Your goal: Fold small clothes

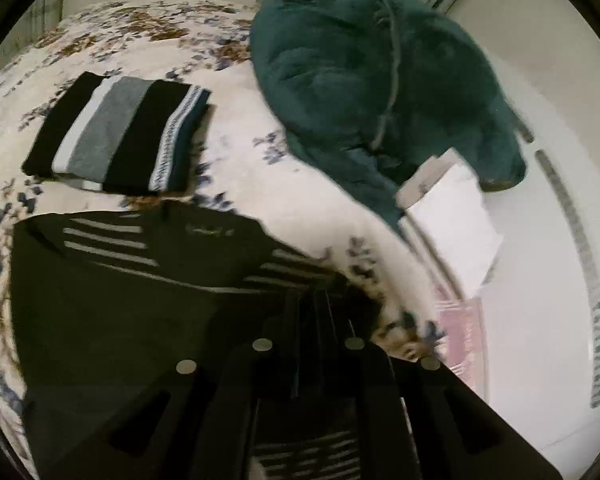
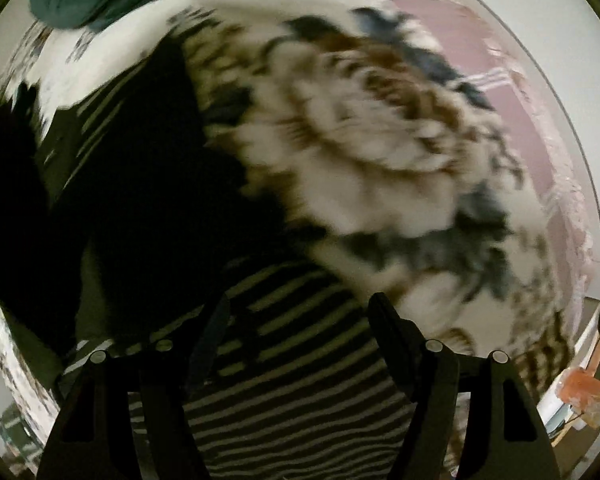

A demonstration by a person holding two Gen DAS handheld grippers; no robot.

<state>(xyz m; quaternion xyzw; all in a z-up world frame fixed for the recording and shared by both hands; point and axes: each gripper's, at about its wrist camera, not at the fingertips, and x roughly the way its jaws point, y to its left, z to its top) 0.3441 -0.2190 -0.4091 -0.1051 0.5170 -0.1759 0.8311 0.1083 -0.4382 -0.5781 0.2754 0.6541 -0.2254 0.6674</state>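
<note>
While the left gripper [image 1: 316, 312] is clenched at the lower centre, pinching the striped garment [image 1: 140, 280], the right gripper [image 2: 300, 320] hangs released, stripes between its fingers.

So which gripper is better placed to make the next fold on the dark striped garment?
Probably the left gripper: its jaws look pinched on the dark striped garment, spread over the floral bedspread. The right gripper hangs open above the fabric, gripping nothing, so it could pin instead.

Your left wrist camera looks obliquely down over the floral bedspread [image 1: 236, 128]; your right wrist camera faces straight down, very near it; both views share the striped black garment [image 1: 148, 280] [image 2: 300, 380]
</note>
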